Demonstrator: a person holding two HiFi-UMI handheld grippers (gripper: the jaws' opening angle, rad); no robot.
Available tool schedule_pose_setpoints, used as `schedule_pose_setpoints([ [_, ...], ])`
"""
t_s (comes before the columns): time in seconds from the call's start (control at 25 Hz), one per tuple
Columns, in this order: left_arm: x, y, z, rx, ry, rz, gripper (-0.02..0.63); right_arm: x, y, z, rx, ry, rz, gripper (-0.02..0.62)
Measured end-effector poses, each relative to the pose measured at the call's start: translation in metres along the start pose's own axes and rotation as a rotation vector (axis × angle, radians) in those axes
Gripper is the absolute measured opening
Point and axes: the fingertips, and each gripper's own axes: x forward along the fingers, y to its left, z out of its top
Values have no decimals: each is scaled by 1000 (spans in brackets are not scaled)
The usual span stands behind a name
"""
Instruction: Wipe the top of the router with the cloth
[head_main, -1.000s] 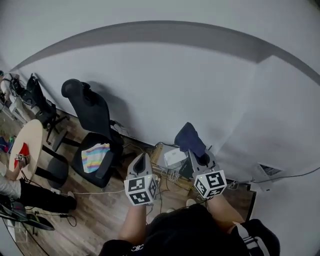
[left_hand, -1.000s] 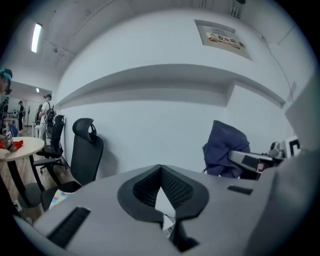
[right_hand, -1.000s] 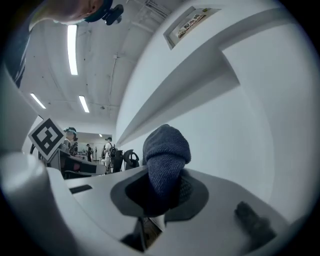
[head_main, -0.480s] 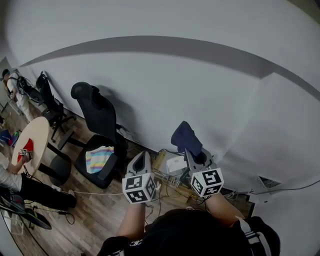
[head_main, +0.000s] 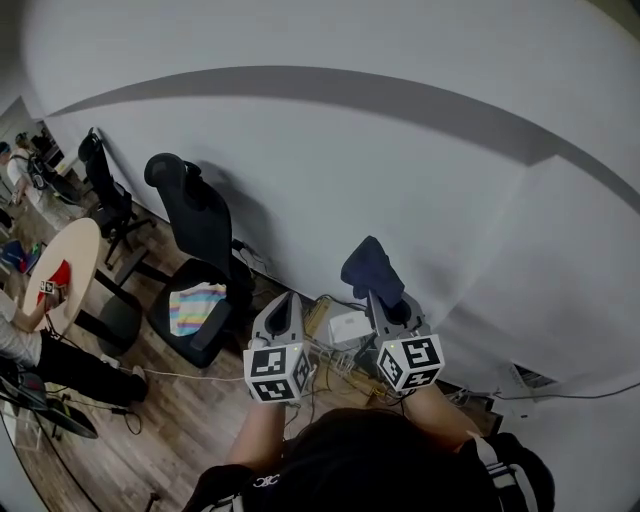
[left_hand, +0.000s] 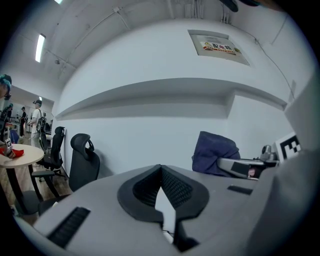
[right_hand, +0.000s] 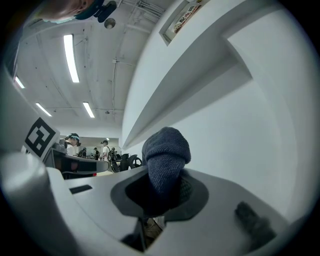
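— White wall (head_main: 330, 150) ahead; what's in the right gripper (head_main: 382, 302)?
— Its jaws clamp the dark cloth (head_main: 371, 268), bunched upward. The white router (head_main: 349, 326) sits lower, between both grippers. The left gripper (head_main: 288, 302) is closed, empty.

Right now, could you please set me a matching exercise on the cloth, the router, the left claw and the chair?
Things:
1 cloth
2 router
3 left claw
4 chair

States:
A shut, empty
B striped towel on the seat
C white
D dark blue, held in the right claw

Pairs: 1-D, 2-C, 3-A, 4-B
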Motion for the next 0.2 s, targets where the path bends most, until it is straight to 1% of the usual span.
schedule_pose_setpoints([
  [0.2, -1, -6, 3, 4, -4, 23, 5, -3, -11, 4, 5, -12, -2, 58],
])
